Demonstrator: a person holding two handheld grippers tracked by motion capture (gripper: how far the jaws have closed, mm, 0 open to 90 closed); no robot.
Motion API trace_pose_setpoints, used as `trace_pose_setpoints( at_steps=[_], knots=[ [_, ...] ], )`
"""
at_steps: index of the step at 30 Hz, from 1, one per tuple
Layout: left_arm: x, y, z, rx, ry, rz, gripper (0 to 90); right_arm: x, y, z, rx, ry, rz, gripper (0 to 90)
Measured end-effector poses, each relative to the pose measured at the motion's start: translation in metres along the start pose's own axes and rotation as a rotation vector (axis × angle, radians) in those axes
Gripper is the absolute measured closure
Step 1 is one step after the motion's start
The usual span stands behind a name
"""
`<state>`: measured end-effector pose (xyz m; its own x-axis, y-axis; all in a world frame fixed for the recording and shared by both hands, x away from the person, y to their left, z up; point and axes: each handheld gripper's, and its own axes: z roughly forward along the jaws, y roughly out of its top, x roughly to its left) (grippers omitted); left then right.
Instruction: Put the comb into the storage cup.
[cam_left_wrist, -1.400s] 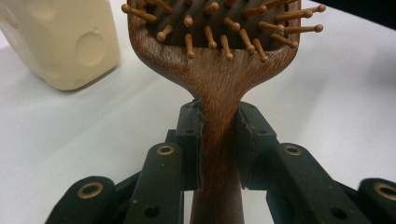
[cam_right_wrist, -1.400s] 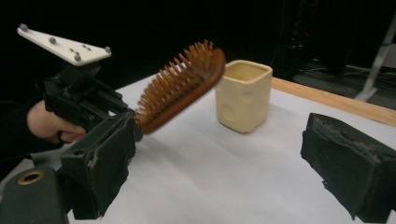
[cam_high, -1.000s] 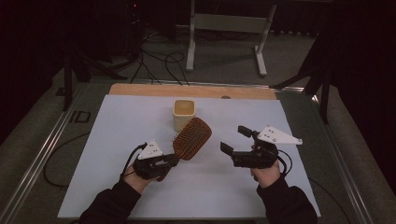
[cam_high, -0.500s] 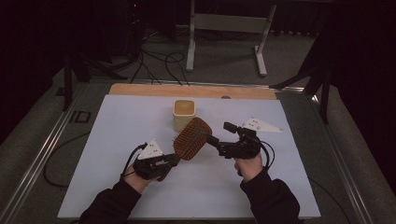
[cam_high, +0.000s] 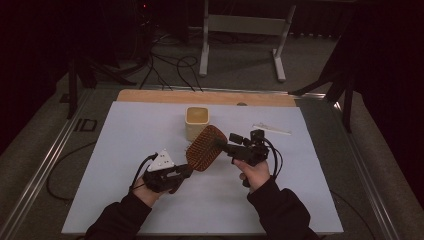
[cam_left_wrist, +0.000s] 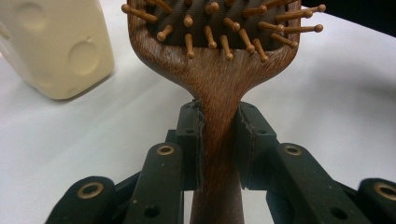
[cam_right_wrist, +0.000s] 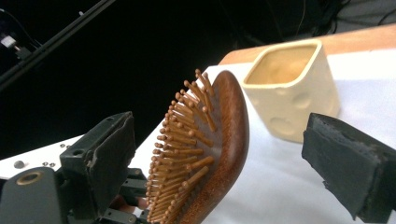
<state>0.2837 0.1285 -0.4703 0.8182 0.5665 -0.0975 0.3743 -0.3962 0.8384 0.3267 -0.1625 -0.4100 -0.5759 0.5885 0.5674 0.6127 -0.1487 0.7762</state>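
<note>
Across comes the right gripper (cam_high: 227, 142), up from the right a second ago, jaws spread wide either side of the wooden hairbrush (cam_high: 205, 148) head at frame centre. Left gripper (cam_high: 186, 171) is clamped on the brush handle, lower left of centre. Cream square cup (cam_high: 197, 121) sits just behind on the pale blue table (cam_high: 125, 135); cables and a metal stand (cam_high: 245, 30) crowd the dark floor at the top.

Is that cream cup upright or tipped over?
Upright: the cup stands on the table with its square mouth facing up.
</note>
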Motion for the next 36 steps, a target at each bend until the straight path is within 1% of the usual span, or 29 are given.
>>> trace_pose_setpoints(
  at_steps=[2, 6, 7, 9, 10, 12, 14, 18, 21, 23, 24, 27, 32, 36],
  knots=[
    [0.000, 0.000, 0.001, -0.001, 0.001, 0.003, 74.1, 0.000, -0.002, 0.003, 0.011, 0.012, 0.021, 9.4],
    [-0.002, 0.001, 0.001, -0.001, 0.003, 0.007, 74.1, -0.001, -0.005, 0.008, 0.035, 0.060, 0.071, 9.5],
    [-0.002, 0.001, 0.001, -0.004, 0.002, 0.007, 74.1, -0.001, -0.006, 0.009, 0.039, 0.063, 0.084, 9.5],
    [-0.002, 0.001, 0.001, -0.005, 0.003, 0.009, 74.1, 0.000, -0.008, 0.012, 0.063, 0.086, 0.096, 10.3],
    [-0.002, 0.001, 0.001, -0.008, 0.001, 0.009, 74.1, 0.000, -0.008, 0.013, 0.069, 0.089, 0.105, 13.6],
    [-0.002, 0.001, 0.001, -0.009, 0.002, 0.010, 74.1, 0.001, -0.010, 0.016, 0.087, 0.095, 0.123, 15.9],
    [-0.002, 0.001, 0.001, -0.013, -0.002, 0.009, 74.1, 0.001, -0.011, 0.017, 0.093, 0.099, 0.136, 19.5],
    [-0.002, 0.002, 0.002, -0.014, -0.008, 0.012, 74.1, 0.001, -0.014, 0.020, 0.106, 0.119, 0.163, 23.8],
    [-0.004, 0.002, 0.003, -0.012, -0.010, 0.018, 74.1, 0.000, -0.016, 0.022, 0.114, 0.125, 0.172, 30.4],
    [-0.004, 0.002, 0.003, -0.011, -0.020, 0.020, 74.1, -0.001, -0.017, 0.023, 0.121, 0.130, 0.175, 34.8],
    [-0.005, 0.002, 0.004, -0.010, -0.017, 0.023, 74.1, -0.001, -0.018, 0.023, 0.120, 0.132, 0.179, 37.4],
    [-0.004, 0.002, 0.004, -0.008, -0.027, 0.019, 74.1, -0.002, -0.018, 0.023, 0.120, 0.126, 0.182, 42.3],
    [-0.002, 0.001, 0.006, 0.002, -0.038, 0.015, 74.0, -0.004, -0.019, 0.023, 0.130, 0.131, 0.198, 43.8],
    [-0.002, 0.000, 0.007, 0.004, -0.035, 0.018, 74.1, -0.005, -0.019, 0.024, 0.143, 0.127, 0.180, 46.0]
  ],
)
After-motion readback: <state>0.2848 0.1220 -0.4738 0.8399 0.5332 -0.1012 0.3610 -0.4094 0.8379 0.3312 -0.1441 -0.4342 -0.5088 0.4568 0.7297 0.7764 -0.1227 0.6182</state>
